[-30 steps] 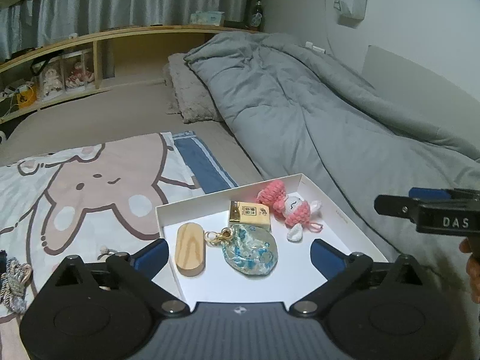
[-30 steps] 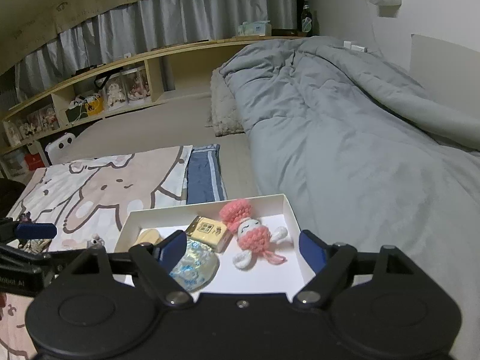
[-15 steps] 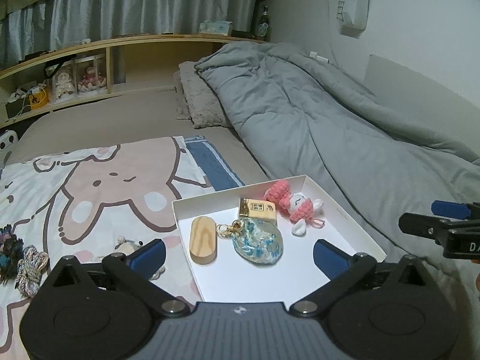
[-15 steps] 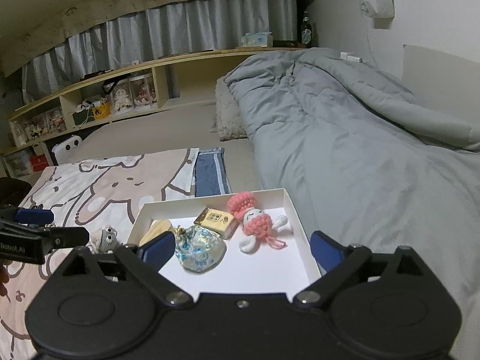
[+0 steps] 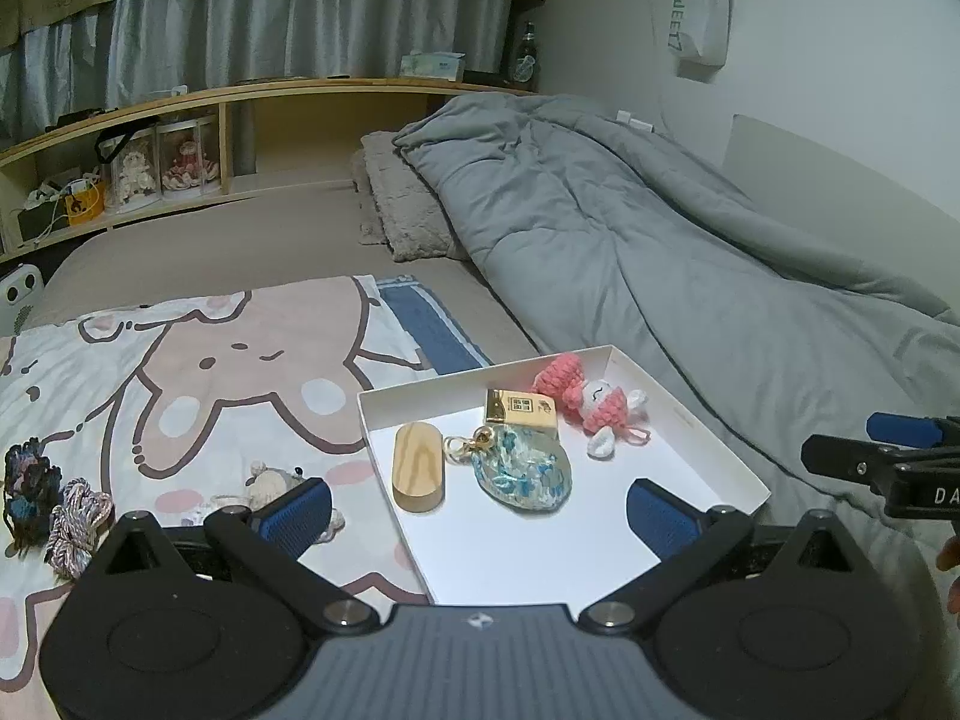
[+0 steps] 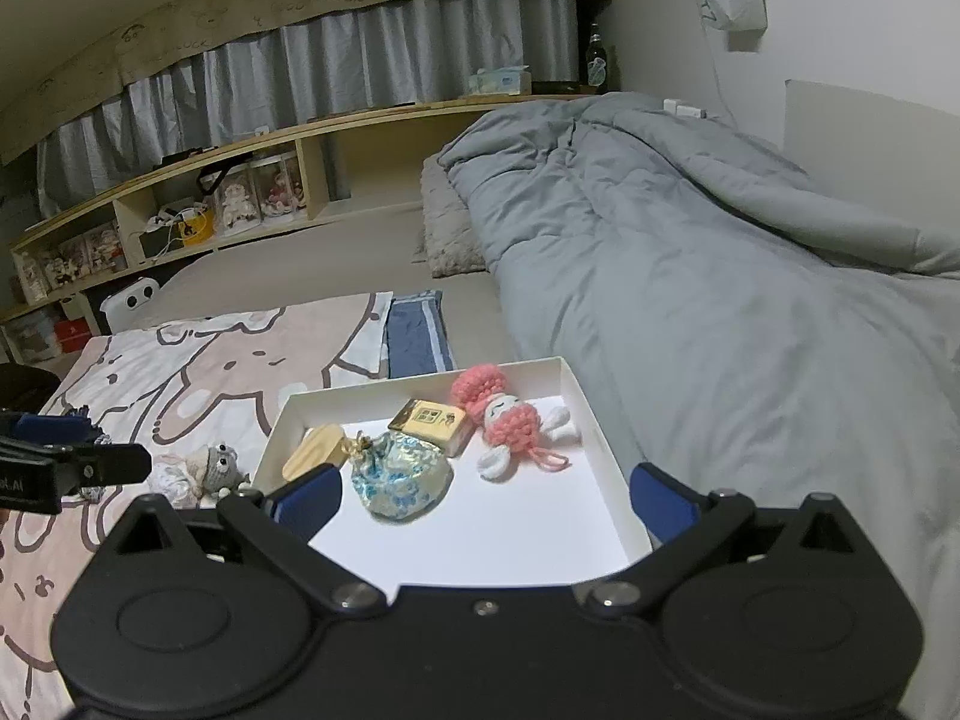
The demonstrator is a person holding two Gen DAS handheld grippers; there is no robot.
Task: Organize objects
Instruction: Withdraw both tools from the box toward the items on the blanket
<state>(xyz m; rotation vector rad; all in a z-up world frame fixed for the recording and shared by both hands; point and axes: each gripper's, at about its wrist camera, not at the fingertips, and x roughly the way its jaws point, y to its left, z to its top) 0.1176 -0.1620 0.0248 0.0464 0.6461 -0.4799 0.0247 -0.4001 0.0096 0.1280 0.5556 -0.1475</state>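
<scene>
Holding pink doll [image 5: 591,405], gold box [image 5: 521,408], wooden block [image 5: 417,468], white tray [image 5: 708,450]

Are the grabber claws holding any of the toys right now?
No. The left gripper and right gripper are both open and empty, above the white box.

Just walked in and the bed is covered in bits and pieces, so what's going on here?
A person holding two grippers is sorting small items into a shallow white cardboard tray on the bed. It holds a pink crocheted doll, a gold box, a blue-patterned pouch and an oval wooden block. The left gripper and right gripper are open and empty, the right's jaws just widened. A small grey plush and yarn bundles lie outside.
</scene>
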